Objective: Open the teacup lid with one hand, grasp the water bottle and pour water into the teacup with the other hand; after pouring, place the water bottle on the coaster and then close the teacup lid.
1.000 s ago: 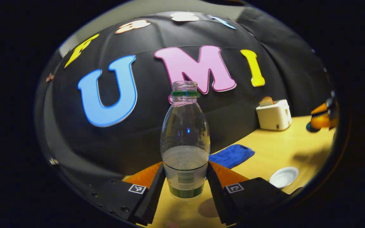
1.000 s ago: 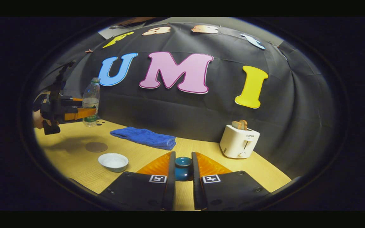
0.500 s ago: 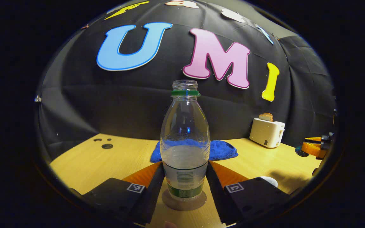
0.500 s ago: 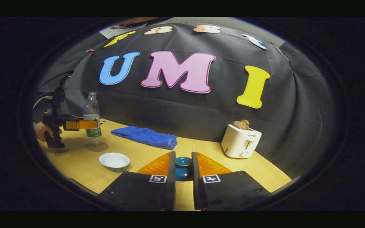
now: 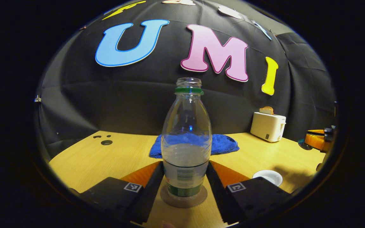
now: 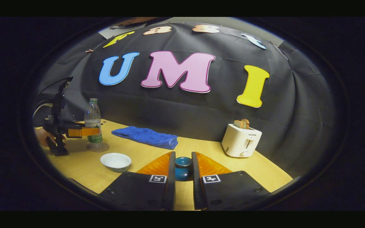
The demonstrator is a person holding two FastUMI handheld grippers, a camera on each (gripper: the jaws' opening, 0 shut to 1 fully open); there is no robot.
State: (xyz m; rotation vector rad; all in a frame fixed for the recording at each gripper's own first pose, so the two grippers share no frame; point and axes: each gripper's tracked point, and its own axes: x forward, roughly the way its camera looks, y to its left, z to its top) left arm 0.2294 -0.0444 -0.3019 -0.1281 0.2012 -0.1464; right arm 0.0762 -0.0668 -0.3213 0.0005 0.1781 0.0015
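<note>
Left claw [image 5: 185,183] grips the upright bottle [image 5: 186,142] low on its label, base on the coaster [image 5: 183,199]. Half full, thin-walled, it would dent if squeezed. Right claw [image 6: 183,171] pinches the small lid [image 6: 182,162], hard and slick-looking, off the tabletop [image 6: 201,148].

Folded blue towel [image 6: 144,136], white toaster [image 6: 241,144] holding what looks like toast, small white bowl [image 6: 115,161] on wooden table [image 6: 265,174]

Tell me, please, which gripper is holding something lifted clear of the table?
The right gripper, clamping the teacup lid above the table; the left gripper's water bottle stands on the coaster.
</note>
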